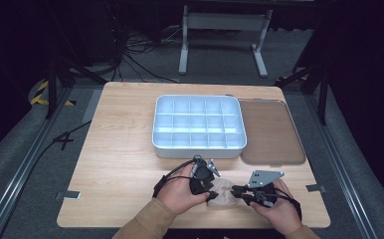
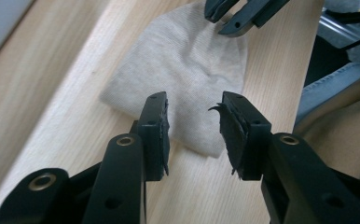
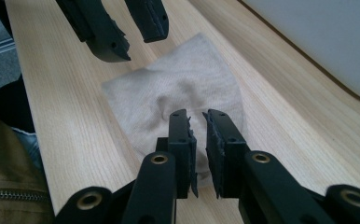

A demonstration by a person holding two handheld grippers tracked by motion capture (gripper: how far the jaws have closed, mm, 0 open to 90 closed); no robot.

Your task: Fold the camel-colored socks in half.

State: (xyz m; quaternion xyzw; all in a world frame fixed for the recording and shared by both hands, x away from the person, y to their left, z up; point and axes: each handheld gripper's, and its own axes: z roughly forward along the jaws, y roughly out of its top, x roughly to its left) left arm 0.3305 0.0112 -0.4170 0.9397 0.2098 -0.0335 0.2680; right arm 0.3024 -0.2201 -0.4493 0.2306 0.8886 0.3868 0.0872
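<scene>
A small beige cloth point(image 1: 222, 195) lies folded on the wooden table point(image 1: 120, 164) near its front edge, between my two hands. My left gripper point(image 1: 211, 195) comes at it from the left. In the left gripper view its jaws stand apart over the cloth's near corner point(image 2: 192, 74), pads clear of the fabric, gripper point(image 2: 194, 114) open. My right gripper point(image 1: 236, 191) meets the cloth from the right. In the right gripper view its jaws are nearly together, gripper point(image 3: 197, 119) pinching a raised pucker of the cloth point(image 3: 169, 88). The left gripper point(image 3: 131, 32) hovers at the cloth's far edge there.
A white tray point(image 1: 198, 147) divided into several compartments stands at the middle of the table. A flat brown lid point(image 1: 270, 132) lies to its right. Cables trail from both grippers, and a person's tan sleeves point(image 1: 145, 221) enter from the bottom.
</scene>
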